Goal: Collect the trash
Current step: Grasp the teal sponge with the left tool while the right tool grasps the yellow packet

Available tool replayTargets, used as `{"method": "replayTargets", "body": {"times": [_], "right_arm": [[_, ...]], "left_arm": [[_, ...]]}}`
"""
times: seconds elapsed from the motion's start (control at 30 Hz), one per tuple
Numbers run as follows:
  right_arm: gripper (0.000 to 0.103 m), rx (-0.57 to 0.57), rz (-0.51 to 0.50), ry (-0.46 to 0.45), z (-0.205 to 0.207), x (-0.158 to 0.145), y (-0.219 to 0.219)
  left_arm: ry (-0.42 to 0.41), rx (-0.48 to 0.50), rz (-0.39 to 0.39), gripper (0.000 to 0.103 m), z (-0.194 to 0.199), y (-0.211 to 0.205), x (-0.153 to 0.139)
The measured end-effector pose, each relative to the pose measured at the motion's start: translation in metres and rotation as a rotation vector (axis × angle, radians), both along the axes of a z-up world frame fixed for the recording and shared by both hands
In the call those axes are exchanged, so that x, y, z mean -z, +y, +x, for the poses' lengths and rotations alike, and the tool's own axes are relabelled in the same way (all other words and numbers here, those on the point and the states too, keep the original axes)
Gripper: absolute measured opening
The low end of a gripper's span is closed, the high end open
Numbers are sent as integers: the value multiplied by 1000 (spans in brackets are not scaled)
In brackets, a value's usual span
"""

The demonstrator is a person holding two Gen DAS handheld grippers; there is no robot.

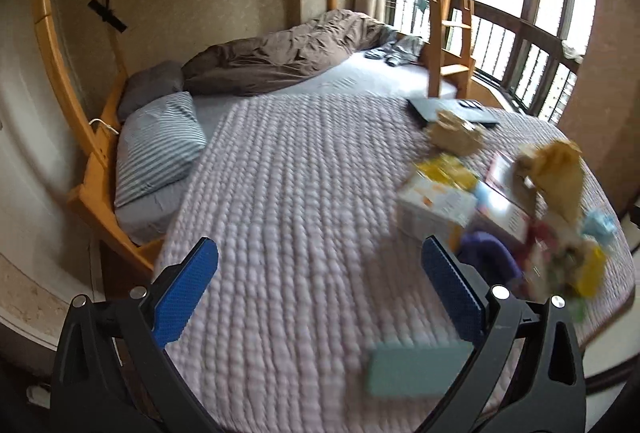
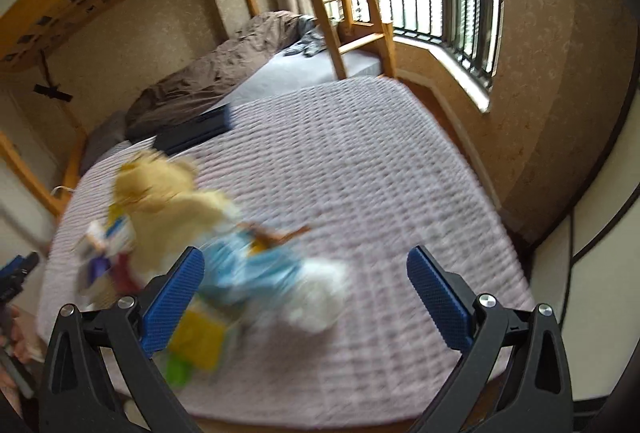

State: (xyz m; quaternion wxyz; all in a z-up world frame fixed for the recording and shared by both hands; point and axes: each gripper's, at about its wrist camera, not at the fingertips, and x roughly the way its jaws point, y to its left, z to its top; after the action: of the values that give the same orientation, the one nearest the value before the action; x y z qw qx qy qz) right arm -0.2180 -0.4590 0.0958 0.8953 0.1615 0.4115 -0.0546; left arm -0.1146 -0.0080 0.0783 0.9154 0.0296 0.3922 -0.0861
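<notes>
Two grippers, left [image 1: 320,289] and right [image 2: 306,289], both spread wide, holding nothing. Blurred heap of crumpled paper and colourful wrappers [image 2: 192,233] sits at 10 o'clock on the quilted lilac bedspread [image 2: 360,153]. Risk: snatching the flat teal rectangle [image 1: 416,369], possibly a phone, as trash.

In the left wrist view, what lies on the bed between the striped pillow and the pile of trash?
Only bare quilt. In the left wrist view, nothing rests on it between the striped pillow and the trash pile.

Both wrist views look down across the same quilt [image 1: 300,193], close above.
</notes>
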Motion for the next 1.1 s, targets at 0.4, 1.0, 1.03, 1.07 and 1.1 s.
{"method": "replayTargets", "body": {"times": [0.4, 1.0, 1.03, 1.07, 1.1], "right_arm": [[99, -30, 49, 95, 7, 33, 67], [88, 10, 28, 142, 37, 57, 87], [83, -1, 35, 141, 38, 60, 89], [81, -9, 35, 135, 40, 63, 88], [76, -18, 29, 128, 39, 62, 89]], "left_arm": [[80, 201, 6, 102, -48, -46, 38], [130, 234, 88, 102, -40, -66, 74], [132, 231, 78, 102, -39, -65, 75], [135, 226, 68, 102, -38, -65, 77], [136, 224, 64, 102, -36, -66, 78]]}}
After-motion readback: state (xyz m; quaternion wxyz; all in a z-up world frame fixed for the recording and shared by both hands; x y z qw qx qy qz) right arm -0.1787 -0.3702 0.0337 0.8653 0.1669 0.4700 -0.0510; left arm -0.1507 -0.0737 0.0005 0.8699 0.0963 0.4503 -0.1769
